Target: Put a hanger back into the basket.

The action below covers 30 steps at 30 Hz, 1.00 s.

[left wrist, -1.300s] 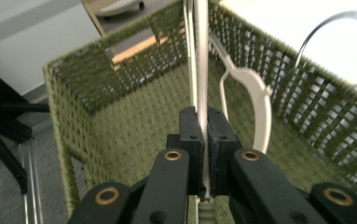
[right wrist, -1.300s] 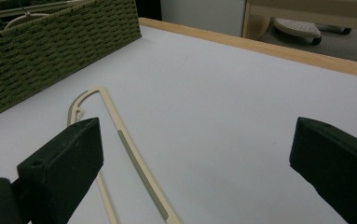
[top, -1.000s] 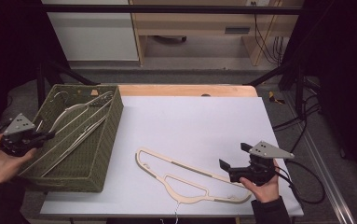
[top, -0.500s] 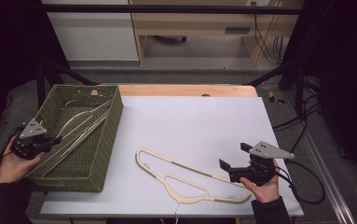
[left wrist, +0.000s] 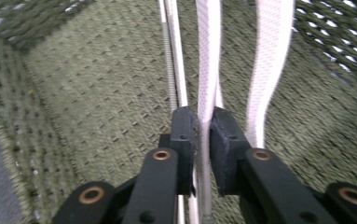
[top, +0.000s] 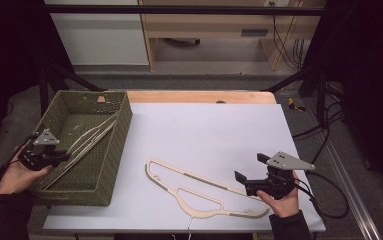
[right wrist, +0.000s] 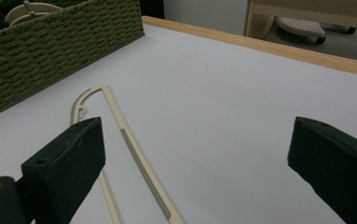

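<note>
A cream hanger (top: 194,175) lies flat on the white table, in front of my right gripper (top: 249,166). That gripper stands open just right of the hanger's end, and its wide-apart jaws (right wrist: 197,135) frame the hanger (right wrist: 134,154) with nothing between them. At the near left rim of the green woven basket (top: 114,150), my left gripper (top: 64,157) reaches in. Pale hangers (top: 91,137) lie slanted inside. A thin white hanger bar (left wrist: 206,56) runs between my left gripper's (left wrist: 203,116) jaws. Those jaws have just been opening and stand slightly apart around the bar.
The basket takes up the table's left side and shows again at top left (right wrist: 64,42) in the right gripper view. A wooden strip (top: 199,96) edges the far side of the table. Cables trail off the right edge.
My left hand has moved right and down to the basket's rim, and the hanger in it has sunk to lie in the basket. The right gripper and the table hanger have stayed still.
</note>
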Available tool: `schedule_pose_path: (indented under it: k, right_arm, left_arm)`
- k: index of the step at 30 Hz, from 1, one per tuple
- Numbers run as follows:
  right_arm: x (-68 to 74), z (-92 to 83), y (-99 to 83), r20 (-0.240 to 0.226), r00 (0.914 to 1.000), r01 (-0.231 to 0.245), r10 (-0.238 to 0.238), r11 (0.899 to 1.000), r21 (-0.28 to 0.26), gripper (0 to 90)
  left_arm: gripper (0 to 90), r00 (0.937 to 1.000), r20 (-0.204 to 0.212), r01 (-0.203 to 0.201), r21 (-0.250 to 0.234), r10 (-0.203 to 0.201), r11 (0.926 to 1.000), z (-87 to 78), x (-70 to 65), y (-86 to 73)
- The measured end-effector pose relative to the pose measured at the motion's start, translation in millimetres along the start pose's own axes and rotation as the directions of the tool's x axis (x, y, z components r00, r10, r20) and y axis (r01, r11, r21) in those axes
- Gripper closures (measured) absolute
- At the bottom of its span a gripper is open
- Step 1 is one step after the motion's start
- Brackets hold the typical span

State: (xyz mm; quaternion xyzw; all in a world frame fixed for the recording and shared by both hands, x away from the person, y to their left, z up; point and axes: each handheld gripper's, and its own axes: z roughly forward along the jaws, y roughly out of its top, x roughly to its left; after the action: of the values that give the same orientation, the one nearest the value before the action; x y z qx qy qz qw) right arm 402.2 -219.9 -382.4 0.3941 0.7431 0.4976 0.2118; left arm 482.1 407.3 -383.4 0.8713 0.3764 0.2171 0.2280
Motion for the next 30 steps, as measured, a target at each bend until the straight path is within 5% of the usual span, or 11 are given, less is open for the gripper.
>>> schedule_pose_path:
  k: [12, 17, 22, 24, 30]
  right_arm:
    - [0.8, 0.8, -0.2, -0.001, 1.0, 0.0, 0.0, 1.0, 0.003, 4.5]
    - [1.1, 1.2, -0.1, -0.005, 1.0, 0.006, -0.006, 1.0, 0.006, 4.5]
    - [1.6, 0.8, 0.2, -0.008, 1.0, 0.005, -0.005, 1.0, 0.0, 4.5]
    - [1.5, 0.9, 0.2, -0.013, 0.9998, 0.013, -0.013, 1.0, 0.001, 4.5]
    - [3.2, 2.1, 0.3, -0.021, 0.9997, 0.013, -0.013, 1.0, 0.004, 5.0]
  left_arm:
    - [62.6, 0.9989, -0.007, -0.048, -0.031, 0.047, 0.9984, -7.1, -5.1, 0.5]
    - [52.5, 0.9993, -0.02, -0.033, -0.095, 0.031, 0.995, -21.6, -4.4, 5.2]
    - [44.1, 0.9991, -0.042, -0.011, -0.18, 0.003, 0.9836, -36.0, -10.0, 12.9]
    - [41.1, 0.9986, -0.044, 0.02, -0.231, -0.031, 0.9726, -40.6, -15.0, 16.8]
    - [27.8, 0.9938, -0.026, 0.09, -0.391, -0.109, 0.9161, -57.1, -34.2, 29.9]
